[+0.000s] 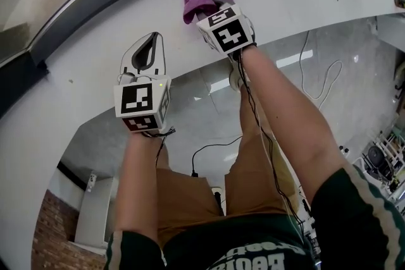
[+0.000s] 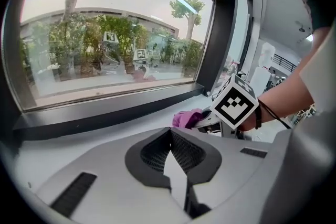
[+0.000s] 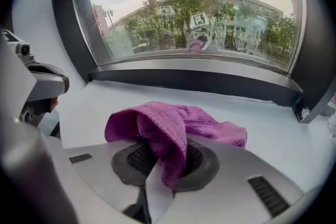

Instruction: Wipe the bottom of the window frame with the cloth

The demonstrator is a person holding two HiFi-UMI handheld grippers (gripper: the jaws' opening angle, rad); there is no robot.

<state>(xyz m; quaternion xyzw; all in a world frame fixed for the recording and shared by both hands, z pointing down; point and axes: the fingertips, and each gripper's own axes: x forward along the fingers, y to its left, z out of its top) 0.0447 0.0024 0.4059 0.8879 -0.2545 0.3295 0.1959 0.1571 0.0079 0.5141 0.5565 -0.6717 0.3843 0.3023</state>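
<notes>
**Item:** cloth (image 3: 173,126), purple, terry-like pile.

**Location:** on the white sill (image 3: 273,128), on the near side of the dark bottom frame (image 3: 199,81). A strip of bare sill lies between cloth and frame, so the two do not touch as far as the right gripper view shows.

**Holder:** right hand-held gripper (image 3: 159,162), jaws pinching a fold of the cloth. The rest bunches over the jaw tips and trails right along the sill.

**Spare:** left hand-held gripper (image 2: 170,150), jaws pressed together on nothing. It is over the sill, left of the cloth and apart from it.

**Handling (judged):**
- Light, soft and limp, with no stiffness of its own, so it folds and drags wherever it is pushed.
- The pile likely grips the sill rather than sliding freely.
- Not fragile.
- A shallow pinch may let it pull out when pressed against the frame.

**Where to hold (judged):** a thick gathered fold near the middle, deep between the jaws, leaving a loose pad ahead of the tips to meet the frame. The present grip looks to be of that kind.
</notes>
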